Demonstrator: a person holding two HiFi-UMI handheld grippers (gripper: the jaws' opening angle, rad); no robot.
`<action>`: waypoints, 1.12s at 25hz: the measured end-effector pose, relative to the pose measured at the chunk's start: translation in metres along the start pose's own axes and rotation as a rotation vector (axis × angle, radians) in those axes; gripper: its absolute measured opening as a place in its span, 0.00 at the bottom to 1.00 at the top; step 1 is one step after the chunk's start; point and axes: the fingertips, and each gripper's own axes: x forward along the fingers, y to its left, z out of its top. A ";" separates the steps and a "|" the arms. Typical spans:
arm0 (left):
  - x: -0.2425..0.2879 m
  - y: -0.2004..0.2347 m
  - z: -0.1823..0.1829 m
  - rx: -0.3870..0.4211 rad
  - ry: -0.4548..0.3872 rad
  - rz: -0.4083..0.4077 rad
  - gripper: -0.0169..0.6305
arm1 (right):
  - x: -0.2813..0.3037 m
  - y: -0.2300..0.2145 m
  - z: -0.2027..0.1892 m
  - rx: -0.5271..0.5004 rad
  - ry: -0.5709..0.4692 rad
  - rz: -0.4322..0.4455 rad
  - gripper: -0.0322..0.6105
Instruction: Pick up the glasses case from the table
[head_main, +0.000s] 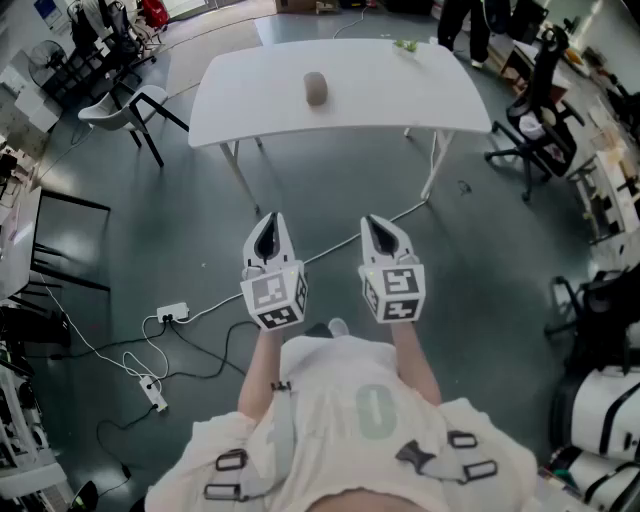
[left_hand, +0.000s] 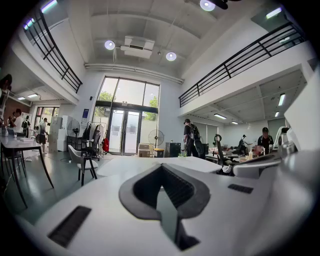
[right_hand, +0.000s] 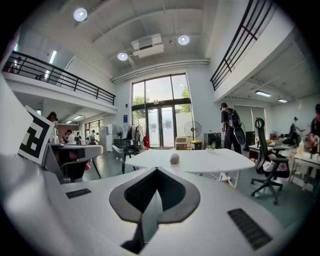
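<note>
Your left tongs (head_main: 268, 224) and right tongs (head_main: 379, 226) are both clenched empty, well short of the worktop (head_main: 430, 100), where the glasses case (head_main: 316, 88) lies about midway between its edges: close in, spread one pair fully, then straddle it squarely.

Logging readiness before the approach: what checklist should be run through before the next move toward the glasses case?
1. Target seen: glasses case lies free on the table: ok.
2. Case within reach: not ok, the table stands well ahead.
3. Nothing held in left tongs: ok, shut and empty.
4. Opened for grasping, right tongs: not ok, shut and empty.
5. Walking path: not ok, a cable crosses it.
</note>
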 end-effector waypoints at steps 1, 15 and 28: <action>0.003 -0.001 0.000 0.000 0.002 -0.002 0.03 | 0.002 -0.002 0.001 0.002 0.002 0.000 0.05; 0.026 -0.004 0.001 0.009 0.015 -0.021 0.03 | 0.020 -0.002 0.003 0.036 0.008 0.054 0.05; 0.050 0.018 -0.032 -0.069 0.095 -0.010 0.03 | 0.047 -0.003 -0.032 0.116 0.121 0.039 0.05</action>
